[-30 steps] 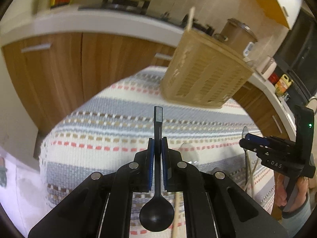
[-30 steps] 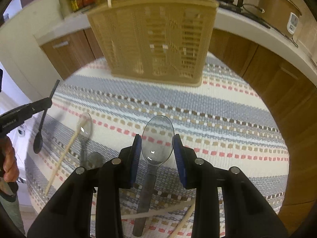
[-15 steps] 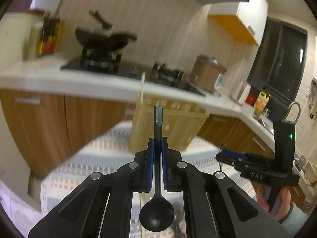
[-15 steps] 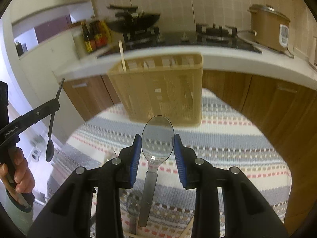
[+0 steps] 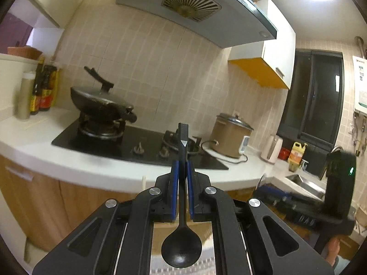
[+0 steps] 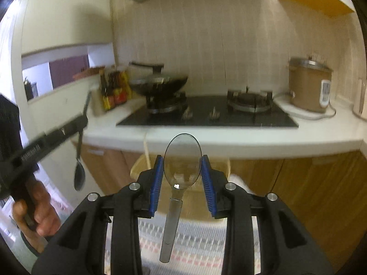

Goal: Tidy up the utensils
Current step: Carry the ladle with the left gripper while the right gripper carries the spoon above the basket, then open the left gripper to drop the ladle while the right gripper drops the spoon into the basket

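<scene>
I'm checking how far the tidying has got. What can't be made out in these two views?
- Basket: right wrist view, mostly behind the right gripper and clear spoon; contents unseen.
- Striped cloth: only strips between the fingers; any utensils on it are hidden.
- Left gripper: motion-blurred there.

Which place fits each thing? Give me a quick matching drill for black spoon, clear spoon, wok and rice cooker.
Things:
1. black spoon
2. clear spoon
3. wok
4. rice cooker

Places:
A. on the far-left burner
B. handle clamped in the left tool, bowl toward the camera
C. on the counter right of the hob
D. bowl gripped by the right tool, handle hanging down

Pairs: 1-B, 2-D, 3-A, 4-C
</scene>
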Available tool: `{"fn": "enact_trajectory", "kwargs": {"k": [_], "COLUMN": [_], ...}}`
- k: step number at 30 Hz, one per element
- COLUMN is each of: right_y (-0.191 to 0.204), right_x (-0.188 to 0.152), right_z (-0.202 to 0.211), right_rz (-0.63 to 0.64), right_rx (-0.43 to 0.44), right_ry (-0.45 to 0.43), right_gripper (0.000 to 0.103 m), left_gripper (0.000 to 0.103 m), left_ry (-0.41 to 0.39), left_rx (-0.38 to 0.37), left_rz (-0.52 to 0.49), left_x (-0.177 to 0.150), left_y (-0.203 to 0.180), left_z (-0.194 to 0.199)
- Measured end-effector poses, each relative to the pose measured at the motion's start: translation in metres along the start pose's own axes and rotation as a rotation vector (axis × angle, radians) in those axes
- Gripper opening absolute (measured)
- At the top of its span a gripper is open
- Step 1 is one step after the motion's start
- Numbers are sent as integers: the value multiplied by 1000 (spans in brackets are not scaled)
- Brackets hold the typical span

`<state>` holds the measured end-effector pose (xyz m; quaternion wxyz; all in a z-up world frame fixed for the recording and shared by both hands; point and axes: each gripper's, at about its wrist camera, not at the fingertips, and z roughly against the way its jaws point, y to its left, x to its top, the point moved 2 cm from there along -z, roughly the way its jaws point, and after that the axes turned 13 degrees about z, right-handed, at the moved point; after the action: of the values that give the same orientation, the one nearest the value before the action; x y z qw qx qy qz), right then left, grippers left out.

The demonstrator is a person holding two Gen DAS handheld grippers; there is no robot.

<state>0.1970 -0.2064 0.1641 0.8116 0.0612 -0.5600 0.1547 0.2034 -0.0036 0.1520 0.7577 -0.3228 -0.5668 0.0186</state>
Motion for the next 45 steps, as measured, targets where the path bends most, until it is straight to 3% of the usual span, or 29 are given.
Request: {"fn": "enact_trajectory", "kwargs": {"k": [5, 9, 15, 19, 25, 32, 36, 38, 40, 42, 45], "right_y": [-30, -51, -67, -74, -64, -48, -44, -43, -43, -42, -40], "right_x": [37, 41, 19, 1, -10, -17, -22, -24, -24, -23, -19], "right_z": [-11, -31, -76, -98, -111, -108, -98, -92, -83, -73, -54], "right_rz": [-70, -127, -128, -153, -72, -19, -34, -46, -60, -73, -82], "right_rx": [-66, -144, -217, -205, -251, -242, -204, -193, -179, -179, -174], "right_ry": [-114, -148, -115, -78, -66, -58, -40, -36, -32, -36, -41], "right_gripper": [30, 30, 30, 30, 30, 30, 31, 31, 34, 49, 49], "left_gripper": [5, 5, 5, 5, 5, 6, 24, 28, 34, 39, 40], "left_ry": [-108, -89, -74, -86, -54, -2, 11, 18, 17, 14, 9], "left_rx": [12, -27, -12, 4, 18, 24, 23, 20, 16, 16, 7], "left_rz": [-23, 49, 65, 86, 72, 68, 76, 84, 91, 94, 105], "left_x": [10, 10, -5, -13, -28, -38, -34, -31, -27, -23, -16], "left_y": [4, 21, 42, 55, 63, 66, 66, 66, 66, 63, 60], "left_z": [-24, -51, -87, -101, -117, -120, -109, -99, -87, -75, -54]}}
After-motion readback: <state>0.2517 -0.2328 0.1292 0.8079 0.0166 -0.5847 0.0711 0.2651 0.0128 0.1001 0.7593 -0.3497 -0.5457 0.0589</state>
